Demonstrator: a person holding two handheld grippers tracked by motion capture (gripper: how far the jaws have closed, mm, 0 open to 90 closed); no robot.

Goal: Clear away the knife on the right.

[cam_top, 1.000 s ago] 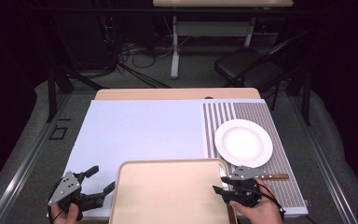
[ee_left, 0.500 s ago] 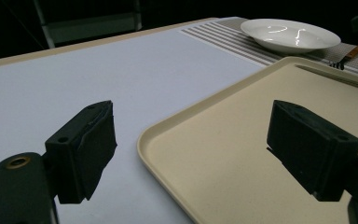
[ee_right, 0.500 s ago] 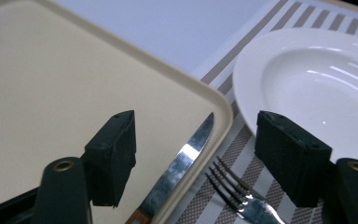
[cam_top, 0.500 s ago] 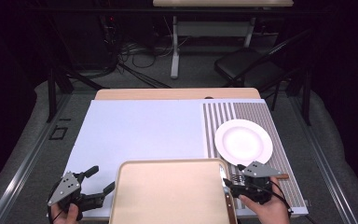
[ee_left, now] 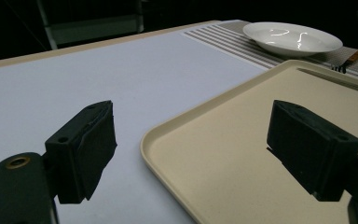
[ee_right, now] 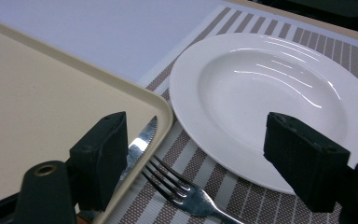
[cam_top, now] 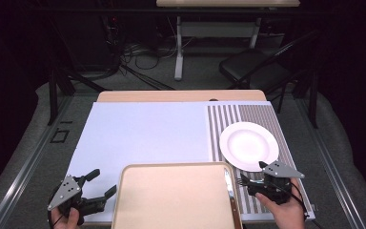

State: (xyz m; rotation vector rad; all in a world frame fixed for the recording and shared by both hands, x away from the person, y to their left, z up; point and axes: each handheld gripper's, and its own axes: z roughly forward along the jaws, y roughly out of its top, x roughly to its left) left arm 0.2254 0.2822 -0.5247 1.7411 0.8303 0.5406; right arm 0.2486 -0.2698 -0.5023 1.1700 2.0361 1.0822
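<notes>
In the high view the right hand-held gripper [cam_top: 259, 183] sits at about five o'clock on the table [cam_top: 143, 133], low over the brown-and-white striped placemat [cam_top: 248, 114], with its jaws spread apart and nothing between them. Its own view shows the silver metal fork [ee_right: 186, 196] lying on the placemat between those jaws, tines pointing towards eleven o'clock, not touched by either jaw. The fork lies just beside the right rim of the beige rectangular plastic tray [cam_top: 176, 200]. A serrated steel knife [ee_right: 137, 144] rests inside the tray along that same rim, its tip near the tray's far right corner and its lower part hidden behind the jaw on the left of that view. The round white ceramic plate [cam_top: 249, 145] stands on the placemat at roughly twelve o'clock from the right gripper, near the fork's tines but apart from them.

The left hand-held gripper [cam_top: 97, 191] is at about seven o'clock on the table, beside the tray's left edge. Its jaws stand wide apart and empty, one over the pale blue mat [ee_left: 98, 74], the other over the tray's near left corner.
</notes>
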